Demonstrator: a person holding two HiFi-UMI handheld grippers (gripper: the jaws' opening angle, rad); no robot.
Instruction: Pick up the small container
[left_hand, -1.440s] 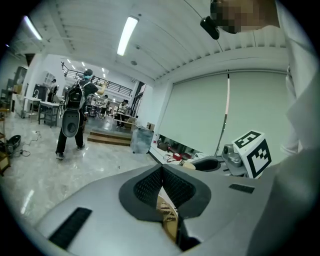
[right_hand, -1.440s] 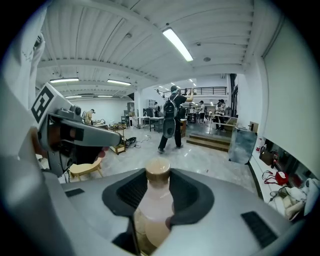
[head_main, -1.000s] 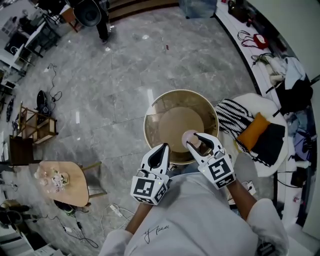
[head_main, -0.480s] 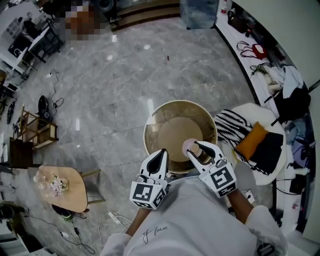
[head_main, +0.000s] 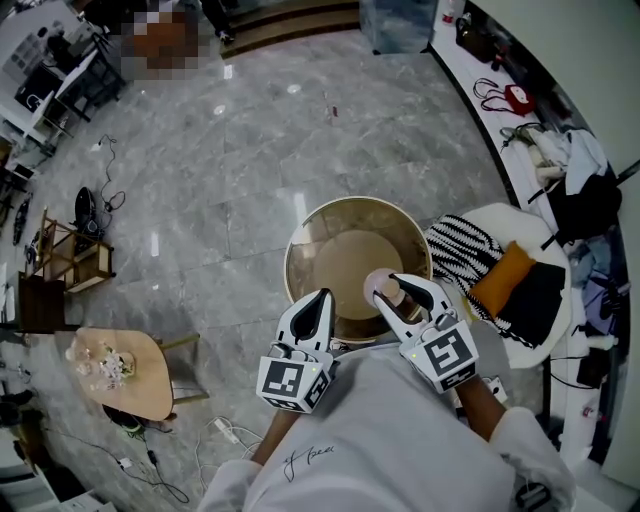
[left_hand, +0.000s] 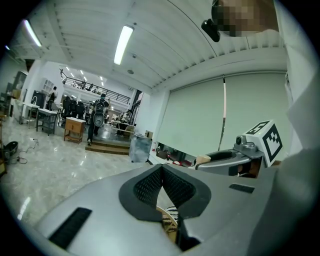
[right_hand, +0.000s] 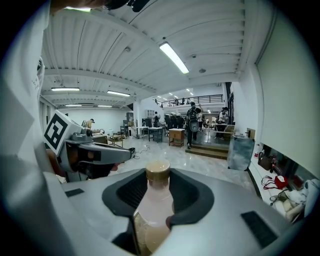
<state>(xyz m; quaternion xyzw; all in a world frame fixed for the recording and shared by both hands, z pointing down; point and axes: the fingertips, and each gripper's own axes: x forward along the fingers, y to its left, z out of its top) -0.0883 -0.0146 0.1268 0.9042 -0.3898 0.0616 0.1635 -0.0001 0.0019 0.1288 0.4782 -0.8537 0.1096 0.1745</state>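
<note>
My right claw (head_main: 392, 287) is clamped on the small container (right_hand: 153, 197), seemingly clear of the round table (head_main: 345, 255) (left claw (head_main: 321, 299) closed, empty). Pickup looks done. Next: 1 steady, upright hold.

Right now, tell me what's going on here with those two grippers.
A person is working a gripper in each hand beside a round table. The right gripper is shut on the small container, a pale pinkish bottle with a tan cap, held upright between its jaws. The left gripper is alongside it, jaws together with nothing in them.
</note>
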